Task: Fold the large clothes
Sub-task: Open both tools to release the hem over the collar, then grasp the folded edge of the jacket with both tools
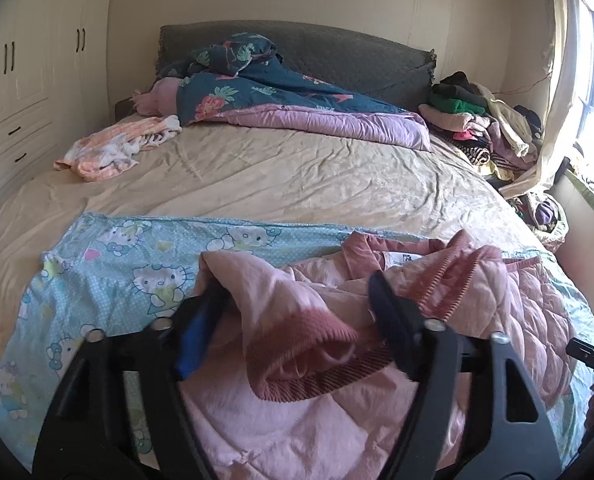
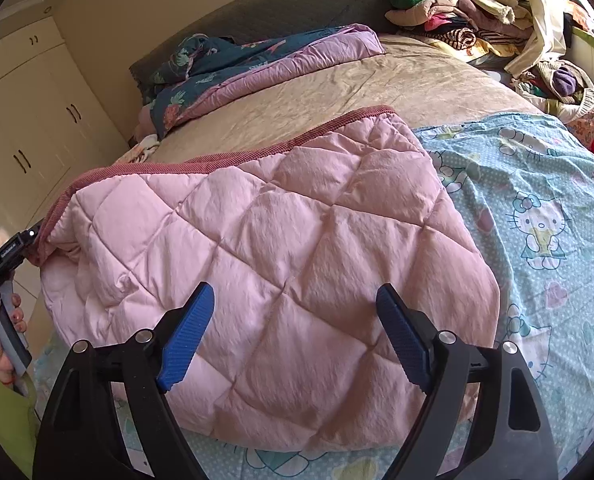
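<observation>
Jacket, pink and quilted, lies right under both my grippers on the cat-print sheet spread over the near end of the bed. My left gripper stands wide, its jaws either side of a ribbed cuff that rises between them without being pinched; collar and label sit just beyond it. My right gripper is also wide apart and holds nothing, hovering above the quilted back panel. From that side the jacket's long axis seems to run from the ribbed hem at the far edge back toward me, with the bulk between the two hands. I judge the left is nearer to something graspable, the cuff; the right has only smooth panel below it and would need to reach an edge. My hand on the left handle shows at the jacket's left side. Beyond, tan bedding is bare in the middle, a floral duvet is bunched at the headboard, a clothes pile crowds the window corner, and wardrobes line the left wall.
</observation>
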A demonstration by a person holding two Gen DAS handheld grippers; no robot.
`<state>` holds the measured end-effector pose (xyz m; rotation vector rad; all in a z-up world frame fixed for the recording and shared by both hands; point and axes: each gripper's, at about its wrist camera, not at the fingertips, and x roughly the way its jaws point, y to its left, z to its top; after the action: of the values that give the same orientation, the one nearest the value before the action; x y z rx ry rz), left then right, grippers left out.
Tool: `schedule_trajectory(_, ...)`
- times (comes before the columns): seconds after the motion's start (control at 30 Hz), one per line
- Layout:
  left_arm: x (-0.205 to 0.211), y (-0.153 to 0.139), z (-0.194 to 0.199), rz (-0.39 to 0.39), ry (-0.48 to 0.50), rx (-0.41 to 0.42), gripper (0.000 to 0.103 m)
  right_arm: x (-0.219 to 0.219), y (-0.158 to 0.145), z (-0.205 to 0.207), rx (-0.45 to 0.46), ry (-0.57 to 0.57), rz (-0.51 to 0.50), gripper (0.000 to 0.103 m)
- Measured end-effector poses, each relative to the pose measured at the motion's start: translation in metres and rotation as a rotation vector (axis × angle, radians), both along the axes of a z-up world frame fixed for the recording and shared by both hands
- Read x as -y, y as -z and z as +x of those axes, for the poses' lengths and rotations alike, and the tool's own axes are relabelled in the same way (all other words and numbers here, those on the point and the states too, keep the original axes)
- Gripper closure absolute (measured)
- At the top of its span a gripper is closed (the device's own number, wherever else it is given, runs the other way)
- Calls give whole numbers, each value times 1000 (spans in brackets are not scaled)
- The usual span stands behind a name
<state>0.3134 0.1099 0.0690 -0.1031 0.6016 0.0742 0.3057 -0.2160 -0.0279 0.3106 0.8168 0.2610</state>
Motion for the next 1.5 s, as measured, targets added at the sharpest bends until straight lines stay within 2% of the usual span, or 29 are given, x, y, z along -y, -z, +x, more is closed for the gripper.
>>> schedule_trajectory(0.07,4,-7,-5,35,-12,27,21,2,-4,-4,8,3,0,20)
schedule_trajectory(0.13,5,-13,-8,27,-8,38,20,4,-9,-7,18,3,-6,19)
schedule_trajectory(0.27,6,-18,-16,50,-11,42,12,6,-22,-16,55,7,-27,17)
schedule_trajectory(0.53,8,-16,-34,96,-1,34,10,19,-41,-39,134,29,-111,10)
schedule_trajectory(0.67,-3,4,-43,83,1,-13,10,29,-36,-46,139,43,-154,8)
schedule_trajectory(0.8,-26,42,-47,-3,-9,-98,10,40,-14,-47,87,64,-181,6)
schedule_trajectory(0.9,-40,71,-50,-26,-33,-157,10,43,4,-43,45,72,-199,6)
schedule_trajectory(1.1,-53,108,-58,-127,-16,-198,10,46,23,-28,11,83,-226,6)
schedule_trajectory(1.27,-49,120,-52,-170,-9,-211,10,44,33,-8,6,64,-250,6)
schedule_trajectory(1.33,-42,121,-47,-156,-7,-208,24,44,41,1,-13,62,-260,12)
schedule_trajectory(1.37,-40,120,-46,-153,-2,-208,47,43,45,5,-19,44,-246,21)
schedule_trajectory(1.4,-37,119,-44,-153,-1,-202,61,42,48,8,-24,38,-231,45)
schedule_trajectory(1.43,-34,116,-43,-146,-1,-194,66,41,48,9,-22,47,-227,58)
schedule_trajectory(1.5,-30,107,-40,-130,7,-171,82,41,41,9,11,51,-193,75)
